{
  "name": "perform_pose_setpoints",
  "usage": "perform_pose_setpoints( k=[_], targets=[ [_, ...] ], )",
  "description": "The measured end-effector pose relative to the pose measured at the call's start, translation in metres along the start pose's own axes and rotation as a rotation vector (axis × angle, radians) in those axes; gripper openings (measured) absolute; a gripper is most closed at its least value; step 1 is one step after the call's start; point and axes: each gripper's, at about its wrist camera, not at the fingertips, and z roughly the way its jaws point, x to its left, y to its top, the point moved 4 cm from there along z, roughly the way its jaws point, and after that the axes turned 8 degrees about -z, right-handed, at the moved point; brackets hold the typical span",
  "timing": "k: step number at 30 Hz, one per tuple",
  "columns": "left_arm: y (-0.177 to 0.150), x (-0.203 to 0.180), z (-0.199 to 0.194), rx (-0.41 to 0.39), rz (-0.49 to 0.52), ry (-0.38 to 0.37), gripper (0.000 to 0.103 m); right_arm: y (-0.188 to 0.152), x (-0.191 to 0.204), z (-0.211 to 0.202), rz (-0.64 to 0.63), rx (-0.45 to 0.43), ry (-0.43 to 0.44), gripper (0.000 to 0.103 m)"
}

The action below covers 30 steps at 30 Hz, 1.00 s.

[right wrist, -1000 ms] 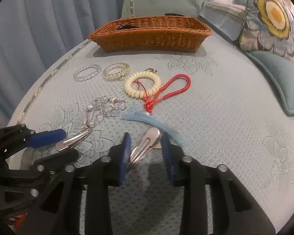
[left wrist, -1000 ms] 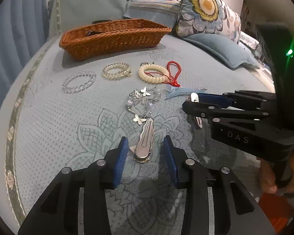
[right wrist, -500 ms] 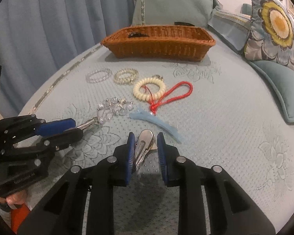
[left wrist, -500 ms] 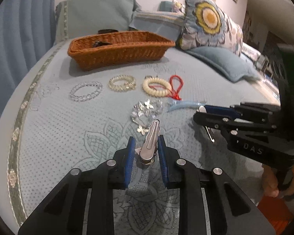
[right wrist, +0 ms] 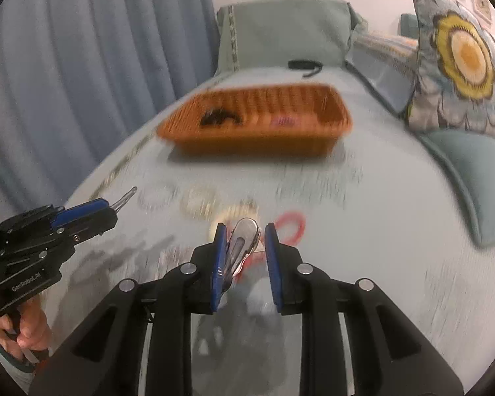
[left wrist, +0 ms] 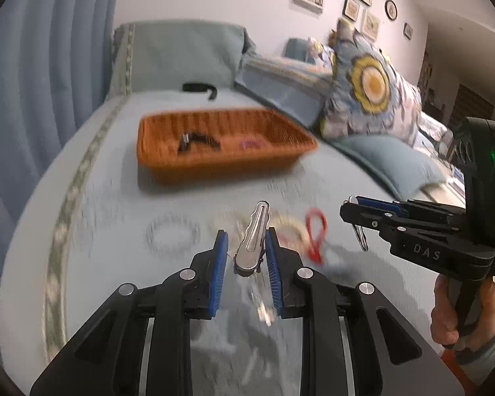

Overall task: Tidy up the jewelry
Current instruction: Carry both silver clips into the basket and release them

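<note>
Currently, step in hand: carrying two silver hair clips toward the wicker basket (left wrist: 224, 161) at the far end of the bed (left wrist: 92, 217).
Left gripper (left wrist: 246, 250): jaws closed on a silver clip (left wrist: 252, 237), lifted clear of the bedspread, tip pointing toward the basket.
Right gripper (right wrist: 242, 244): jaws clamped on a second silver clip (right wrist: 242, 242), likewise off the bed.
Basket contents: a dark clip (left wrist: 198, 141) and a small purple piece (left wrist: 250, 144), both blurred.
Left on the bed: clear bead bracelet (left wrist: 173, 236), pale bead rings and red cord loop (left wrist: 315, 231), all between the grippers and the basket, all smeared by motion.
Doing it well: keep both grips firm near the clips' hinge ends; travel high enough to clear the bracelets and the near rim; release only once over the basket floor, well inside the walls, and away from the pieces already there; keep the two grippers apart to avoid a knock.
Left view only: right clip hanging below its jaws (left wrist: 359, 236), the hand on that handle (left wrist: 462, 313), framed pictures on the wall.
Right view only: left clip poking forward past its jaws (right wrist: 123, 199), blue curtain (right wrist: 82, 66) beside the bed's left edge.
</note>
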Motion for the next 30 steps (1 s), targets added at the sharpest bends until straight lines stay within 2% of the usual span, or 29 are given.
perform_pose_setpoints(
  k=[6,13,20,28,30],
  targets=[
    [0.064,0.002,0.049,-0.034,0.031,0.027,0.022,0.07,-0.031,0.039,-0.006,-0.04,-0.035,0.021],
    [0.105,0.011,0.12,-0.003,0.006,0.039,0.022,0.116,-0.069,0.111,0.059,0.019,-0.021,0.021],
    [0.114,0.016,0.169,0.047,-0.015,0.031,0.022,0.116,-0.079,0.158,0.052,0.097,-0.032,0.021],
    [0.109,0.016,0.184,0.073,-0.014,0.037,0.023,0.108,-0.075,0.171,0.007,0.134,-0.053,0.021],
    [0.109,0.017,0.179,0.072,-0.022,0.023,0.024,0.107,-0.074,0.169,0.021,0.138,-0.03,0.024]
  ],
)
